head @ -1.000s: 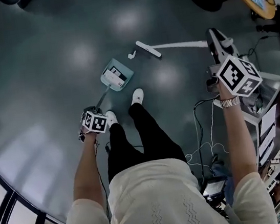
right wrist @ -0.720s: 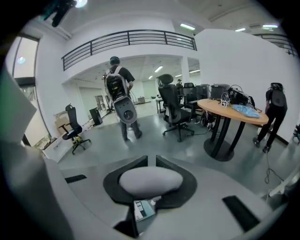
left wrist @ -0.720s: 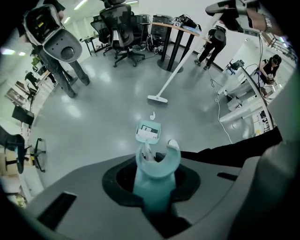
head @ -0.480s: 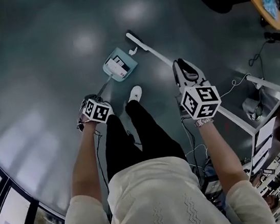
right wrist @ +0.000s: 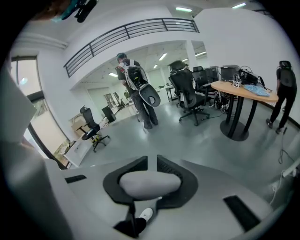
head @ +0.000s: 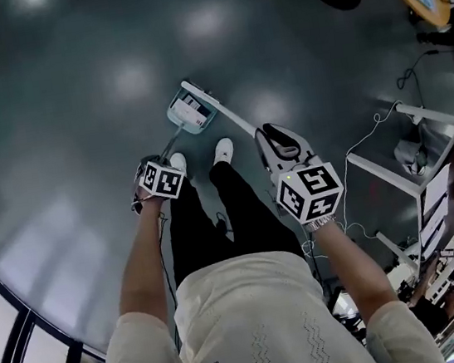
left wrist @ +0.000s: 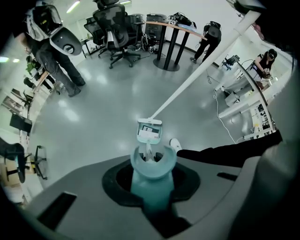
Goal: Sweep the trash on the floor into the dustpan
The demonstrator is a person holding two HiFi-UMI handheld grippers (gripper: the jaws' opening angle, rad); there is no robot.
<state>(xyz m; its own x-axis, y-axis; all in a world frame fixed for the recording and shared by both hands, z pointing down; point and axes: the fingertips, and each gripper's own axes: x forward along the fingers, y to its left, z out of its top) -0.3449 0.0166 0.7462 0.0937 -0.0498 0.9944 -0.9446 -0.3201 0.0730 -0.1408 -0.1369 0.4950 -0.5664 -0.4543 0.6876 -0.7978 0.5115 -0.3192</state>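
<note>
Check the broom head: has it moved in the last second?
Yes. The broom head has swept left, from well right of the dustpan to right against its open edge.

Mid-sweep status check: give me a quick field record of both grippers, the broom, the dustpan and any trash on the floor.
left gripper: shut on the teal dustpan handle
right gripper: shut on the grey top end of the broom handle
dustpan: on the floor, just ahead of the person's shoes
broom head: at the dustpan's far edge
loose trash: none visible on the floor near the dustpan
dustpan contents: black-and-white patch inside; trash or label, cannot tell
</note>
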